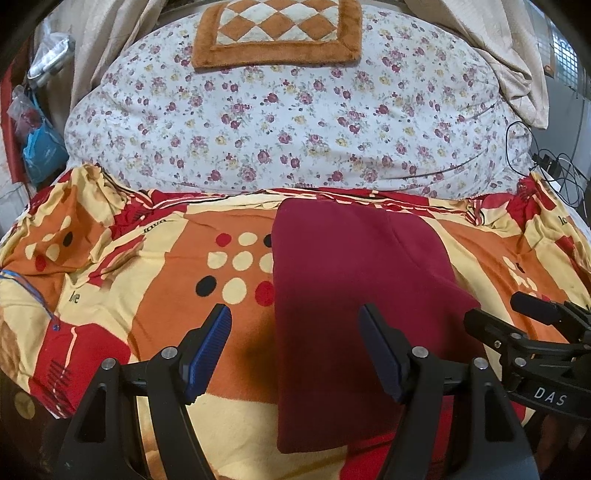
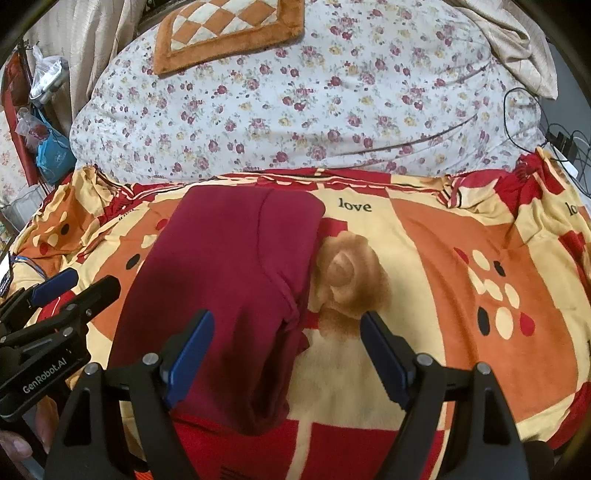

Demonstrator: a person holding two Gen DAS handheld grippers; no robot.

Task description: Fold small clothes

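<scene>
Because the dark red, soft knit garment (image 1: pixel 354 295) already lies as a long narrow strip, one side doubled over the other along a lengthwise crease, both claws sit at its near end, probably to take that end and carry it toward the far one. It lies flat on the bed, on the orange, cream and red patterned bedspread (image 1: pixel 147 266), running from near the cameras away toward the white quilt with small purple flowers (image 1: pixel 295 122) bunched at the back, on which a brown and cream checked plush mat (image 1: pixel 277 29) lies.

Furthest left, the left claw (image 1: pixel 295 350) hovers with its blue-padded fingers apart and nothing between the pads; it straddles the garment's left long edge, one finger over bare bedspread, the other over the cloth. That placement looks meant for pinching the near left corner.

Moving right, the garment's folded layers bunch slightly along the right edge. The right claw (image 2: pixel 286 354) is likewise wide open and empty, straddling that right edge, its left finger above the red cloth and its right finger above the bedspread. With the claws level at matching corners, the fold should come up even.

Further right there is only bedspread, printed with "love", and dark cables (image 2: pixel 554 136) off the bed's far right corner.
</scene>
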